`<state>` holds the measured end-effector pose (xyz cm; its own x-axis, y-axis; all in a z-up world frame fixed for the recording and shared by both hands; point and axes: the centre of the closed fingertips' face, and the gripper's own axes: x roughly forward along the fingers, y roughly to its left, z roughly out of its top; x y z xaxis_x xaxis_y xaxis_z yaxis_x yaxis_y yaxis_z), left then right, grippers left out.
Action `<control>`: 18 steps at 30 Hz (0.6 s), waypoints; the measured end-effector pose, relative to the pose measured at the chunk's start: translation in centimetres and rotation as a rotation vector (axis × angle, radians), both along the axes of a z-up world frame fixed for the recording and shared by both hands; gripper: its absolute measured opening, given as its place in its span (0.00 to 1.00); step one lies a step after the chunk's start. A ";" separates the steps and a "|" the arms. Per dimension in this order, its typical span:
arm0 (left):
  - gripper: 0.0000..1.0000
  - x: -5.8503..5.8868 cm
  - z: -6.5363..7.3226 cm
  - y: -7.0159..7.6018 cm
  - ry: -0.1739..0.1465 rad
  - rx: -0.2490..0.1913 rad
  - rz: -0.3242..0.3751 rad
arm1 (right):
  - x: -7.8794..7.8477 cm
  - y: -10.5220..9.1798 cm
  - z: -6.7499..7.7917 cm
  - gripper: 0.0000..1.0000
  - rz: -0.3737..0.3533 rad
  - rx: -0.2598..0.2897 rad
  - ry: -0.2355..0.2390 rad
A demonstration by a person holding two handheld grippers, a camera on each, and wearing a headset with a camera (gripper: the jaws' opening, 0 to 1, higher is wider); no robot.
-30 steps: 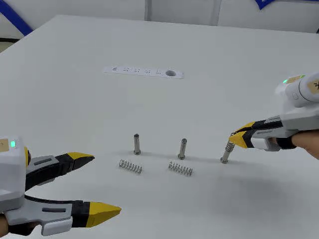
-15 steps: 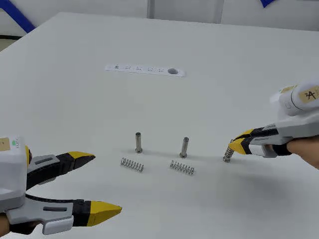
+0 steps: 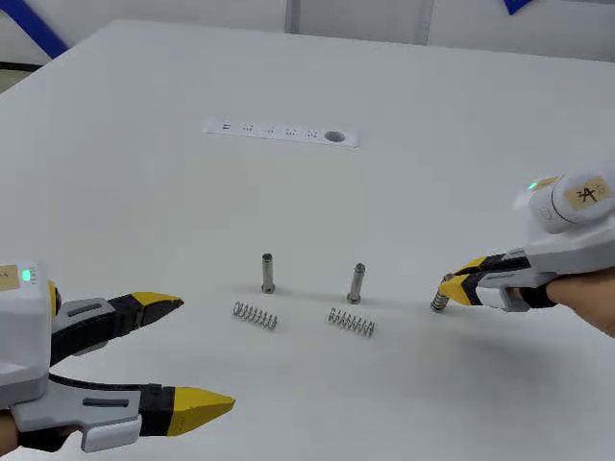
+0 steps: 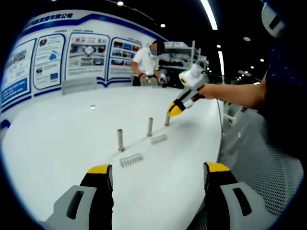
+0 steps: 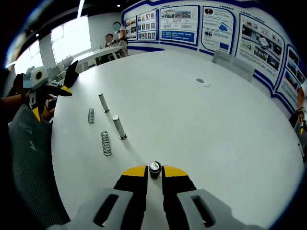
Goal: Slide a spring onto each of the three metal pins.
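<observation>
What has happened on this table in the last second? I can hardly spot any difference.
The right tool, closed around the right-hand pin, has moved down along it, pressing the spring on it towards the base. The left tool has stayed open and in place. The two loose springs and the two bare pins have not moved.
</observation>
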<state>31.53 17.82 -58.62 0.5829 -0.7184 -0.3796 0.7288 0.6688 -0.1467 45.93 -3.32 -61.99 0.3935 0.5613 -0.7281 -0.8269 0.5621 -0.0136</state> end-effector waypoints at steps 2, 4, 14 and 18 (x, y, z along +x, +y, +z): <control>0.79 0.0 0.0 0.0 -0.002 -0.001 -0.001 | 0.0 -0.1 0.0 0.13 -0.002 -0.003 -0.001; 0.79 0.1 0.1 0.0 -0.003 -0.002 -0.002 | -0.1 -0.2 0.0 0.14 -0.005 -0.005 -0.002; 0.79 0.1 0.1 -0.3 -0.002 0.000 -0.014 | -1.9 -0.9 -0.4 0.14 0.001 -0.029 0.005; 0.79 0.1 0.2 -0.4 -0.002 0.002 -0.019 | -3.0 -0.5 -0.7 0.14 0.018 -0.030 0.013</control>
